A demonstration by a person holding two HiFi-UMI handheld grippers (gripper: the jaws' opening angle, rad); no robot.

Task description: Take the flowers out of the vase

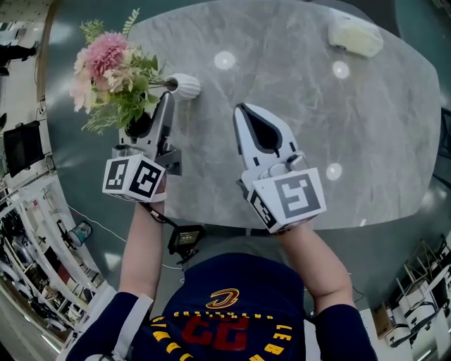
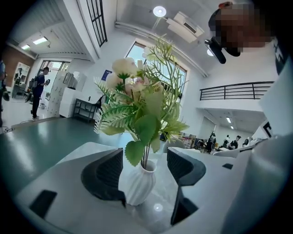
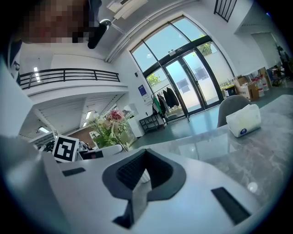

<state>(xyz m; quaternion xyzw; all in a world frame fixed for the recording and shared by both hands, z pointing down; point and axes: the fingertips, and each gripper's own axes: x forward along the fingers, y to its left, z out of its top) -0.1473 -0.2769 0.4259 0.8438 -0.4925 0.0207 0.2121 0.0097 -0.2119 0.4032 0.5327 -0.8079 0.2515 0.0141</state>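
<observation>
Left hand-held gripper: jaws apart, vase between.

A grey marble table spreads under the right claw. Tall glass doors stand ahead of it, a black-railed balcony up to its left. Left of the left claw lies teal floor; above it a round ceiling lamp glows

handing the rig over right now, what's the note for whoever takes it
Left gripper: open, jaws either side of the white vase, not closed on it.
Right gripper: shut, empty, above the table to the right of the vase.
Flowers: in the vase, upright.
Done: nothing yet.
Left: probably steady the vase, grip the stems, lift the flowers out.
</observation>
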